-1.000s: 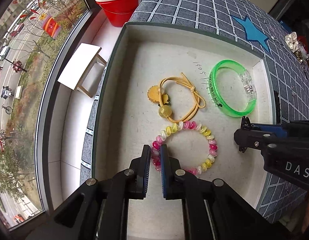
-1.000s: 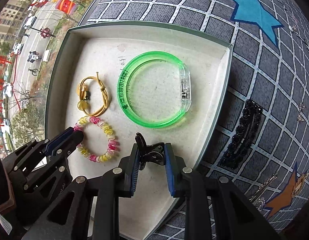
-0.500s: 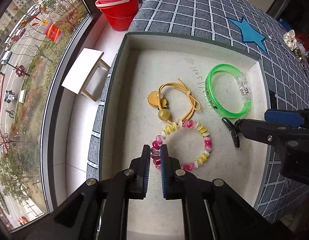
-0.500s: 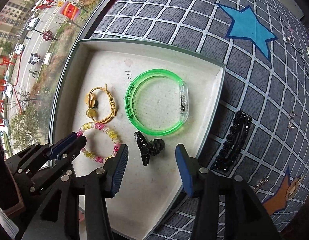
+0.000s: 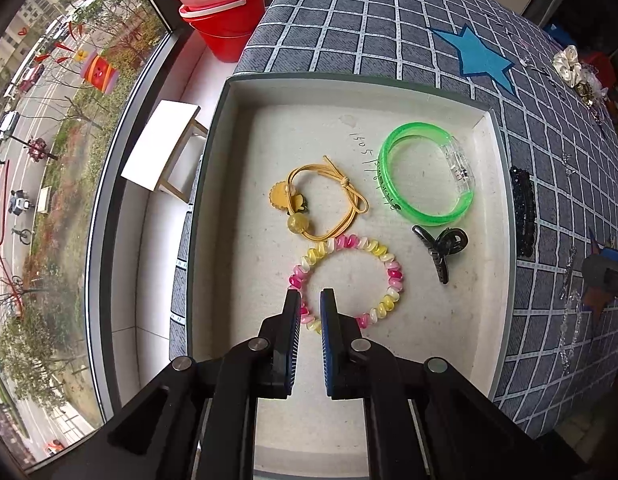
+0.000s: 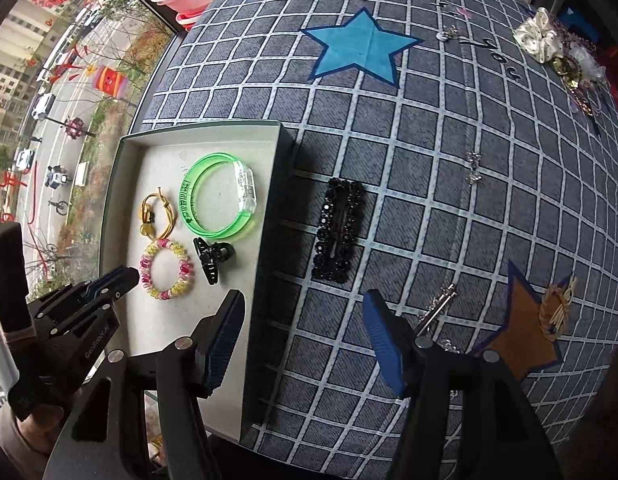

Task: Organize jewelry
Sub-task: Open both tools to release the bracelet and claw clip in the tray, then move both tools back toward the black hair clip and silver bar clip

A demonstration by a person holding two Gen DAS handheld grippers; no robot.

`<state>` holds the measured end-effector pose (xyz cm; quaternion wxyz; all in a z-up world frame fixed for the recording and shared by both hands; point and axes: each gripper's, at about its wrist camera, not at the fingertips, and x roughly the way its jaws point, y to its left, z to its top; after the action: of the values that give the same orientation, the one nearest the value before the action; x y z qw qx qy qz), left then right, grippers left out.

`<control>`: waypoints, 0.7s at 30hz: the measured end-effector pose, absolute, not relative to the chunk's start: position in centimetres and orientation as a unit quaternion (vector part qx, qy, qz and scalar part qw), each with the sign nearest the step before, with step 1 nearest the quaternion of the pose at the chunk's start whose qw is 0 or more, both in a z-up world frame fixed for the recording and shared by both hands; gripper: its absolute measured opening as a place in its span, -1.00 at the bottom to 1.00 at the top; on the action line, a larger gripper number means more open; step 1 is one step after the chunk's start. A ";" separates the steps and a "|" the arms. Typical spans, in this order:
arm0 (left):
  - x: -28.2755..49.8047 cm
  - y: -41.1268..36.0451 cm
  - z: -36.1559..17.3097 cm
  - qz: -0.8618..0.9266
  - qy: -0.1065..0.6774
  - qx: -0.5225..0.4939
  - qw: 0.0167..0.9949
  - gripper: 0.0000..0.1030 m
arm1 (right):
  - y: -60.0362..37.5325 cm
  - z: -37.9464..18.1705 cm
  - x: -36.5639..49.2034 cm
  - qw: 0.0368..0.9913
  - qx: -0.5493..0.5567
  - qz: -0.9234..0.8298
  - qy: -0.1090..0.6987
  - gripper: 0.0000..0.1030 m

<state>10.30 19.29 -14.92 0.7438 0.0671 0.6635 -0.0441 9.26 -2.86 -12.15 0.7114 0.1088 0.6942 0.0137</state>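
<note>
A shallow beige tray [image 5: 489, 128] [image 6: 269, 200] lies on a grey checked cloth. In it are a green bangle [image 5: 425, 174] [image 6: 217, 196], a yellow hair tie [image 5: 321, 204] [image 6: 157, 216], a pink-and-yellow bead bracelet [image 5: 347, 282] [image 6: 167, 266] and a small black claw clip [image 5: 441, 248] [image 6: 211, 256]. My left gripper [image 5: 309, 300] [image 6: 131, 274] is shut and empty just above the bracelet's near edge. My right gripper [image 6: 303, 308] is wide open and empty, over the tray's right rim, near a black beaded hair clip [image 6: 339, 228] [image 5: 523, 212] on the cloth.
More jewelry lies on the cloth: a silver clip [image 6: 437, 308], a straw-coloured piece [image 6: 557, 312] on a brown star, small earrings [image 6: 473, 168], a white scrunchie pile [image 6: 549, 40] at the far right. Red buckets [image 5: 225, 20] stand beyond the table by a window.
My right gripper opened, let the black claw clip go in the tray, and pulled back to the right. The left gripper stayed shut and barely moved.
</note>
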 end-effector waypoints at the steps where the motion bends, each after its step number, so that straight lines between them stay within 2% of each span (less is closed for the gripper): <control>1: 10.2 19.0 -14.7 -0.044 0.666 0.067 0.742 -0.03 | -3.9 -12.0 8.7 0.711 0.116 0.005 0.693 0.31; 2: 10.2 18.9 -14.6 -0.041 0.665 0.069 0.743 1.00 | -4.7 -11.9 8.4 0.711 0.124 -0.003 0.692 0.34; 7: 9.6 17.1 -12.8 -0.049 0.641 0.105 0.759 1.00 | -8.7 -11.9 5.4 0.707 0.165 -0.047 0.686 0.54; 11: 9.7 15.3 -11.8 -0.054 0.628 0.134 0.765 1.00 | -11.9 -11.8 2.5 0.702 0.197 -0.084 0.679 0.59; 21: 9.4 8.4 -10.5 -0.136 0.622 0.179 0.750 1.00 | -17.5 -11.8 -3.4 0.686 0.263 -0.154 0.661 0.61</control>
<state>9.38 8.43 -10.55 0.7505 0.1787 0.6215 -0.1362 -3.42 -17.49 -11.76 0.6861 0.2627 0.6607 -0.1538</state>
